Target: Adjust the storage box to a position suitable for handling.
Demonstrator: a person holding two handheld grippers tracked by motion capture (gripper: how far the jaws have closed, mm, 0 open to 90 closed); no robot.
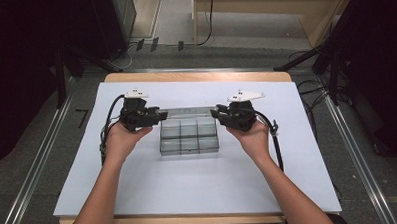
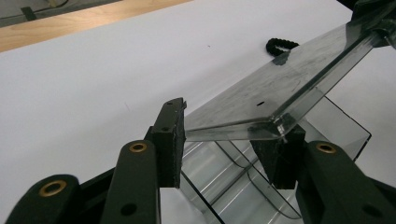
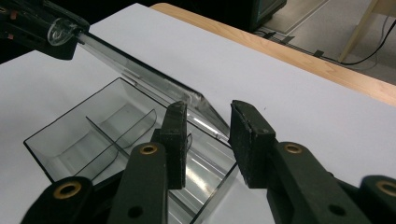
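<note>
A clear plastic compartment box (image 1: 189,137) stands on the white sheet in the middle of the table. Its clear lid (image 1: 186,112) is raised along the box's far side and tilted. My left gripper (image 1: 161,115) is at the lid's left end. In the left gripper view the pads (image 2: 170,140) of this gripper (image 2: 229,140) press on the corner of the lid (image 2: 280,79), above the box (image 2: 341,126). My right gripper (image 1: 215,113) is at the lid's right end. In the right gripper view that gripper (image 3: 208,140) has the end of the lid (image 3: 140,70) between its pads, over the box (image 3: 70,140).
A white sheet (image 1: 199,187) covers the wooden table (image 1: 195,77). Each gripper trails a black cable (image 1: 276,144) across the sheet. Dark equipment and stands flank the table on both sides, and metal floor rails (image 1: 33,168) run beside it.
</note>
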